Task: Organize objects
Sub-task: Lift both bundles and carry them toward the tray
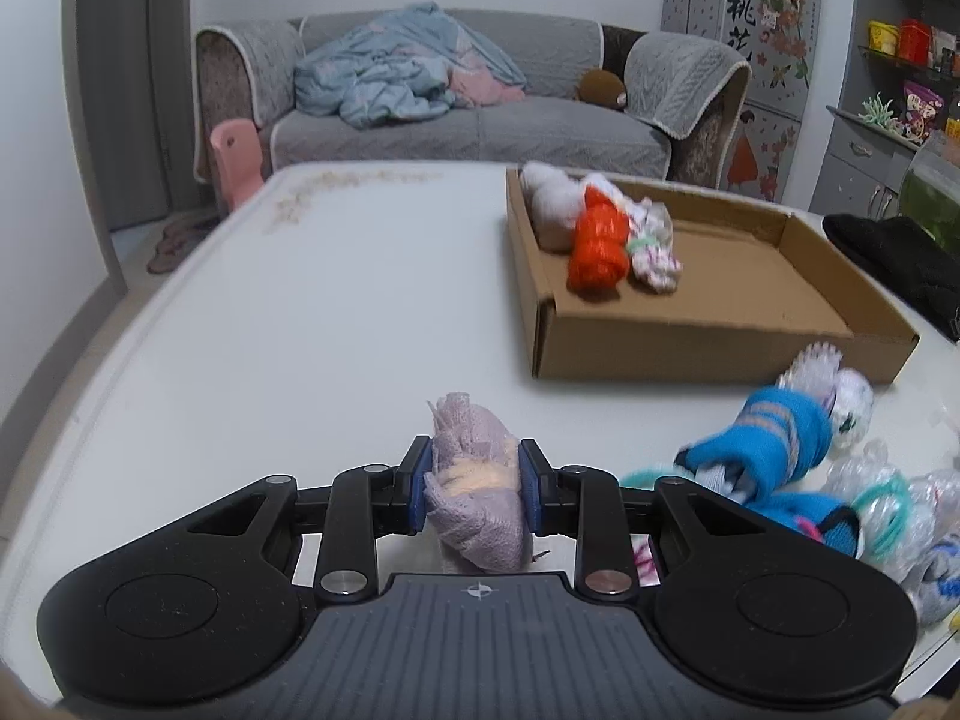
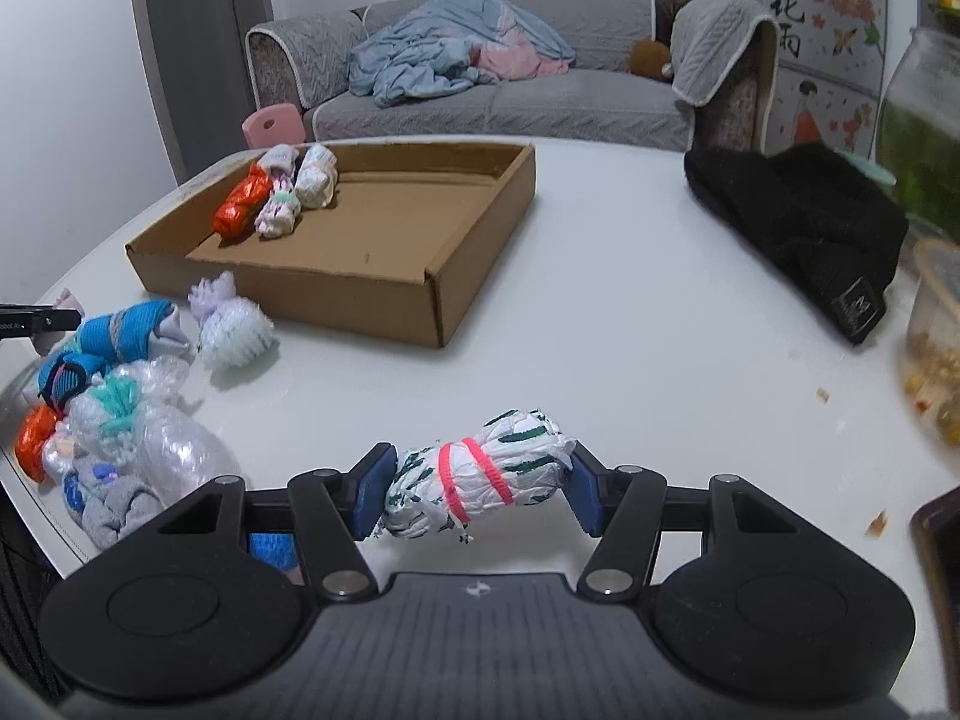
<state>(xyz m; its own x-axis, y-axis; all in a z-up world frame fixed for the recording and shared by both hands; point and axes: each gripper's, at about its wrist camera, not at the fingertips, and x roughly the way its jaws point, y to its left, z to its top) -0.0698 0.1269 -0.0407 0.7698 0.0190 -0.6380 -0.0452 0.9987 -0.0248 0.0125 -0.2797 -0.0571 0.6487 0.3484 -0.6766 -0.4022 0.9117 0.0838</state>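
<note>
My left gripper (image 1: 475, 459) is shut on a lilac rolled sock bundle (image 1: 480, 516), held just above the white table (image 1: 300, 312). In the right wrist view, my right gripper (image 2: 480, 474) is shut on a white bundle with green marks and a pink band (image 2: 528, 450), its pads pressing both ends. A shallow cardboard box (image 1: 690, 354) (image 2: 336, 294) lies ahead; an orange bundle (image 1: 600, 246) (image 2: 240, 207) and two pale ones lie in its far corner. Several loose bundles, one of them blue (image 1: 768, 444) (image 2: 120, 330), are heaped near the table's front edge.
A black knit hat (image 2: 804, 228) lies right of the box. A glass jar (image 2: 924, 120) and a plastic tub of food (image 2: 936, 336) stand at the table's right edge. Behind the table are a grey sofa (image 2: 510, 96) and a pink chair (image 1: 237, 159).
</note>
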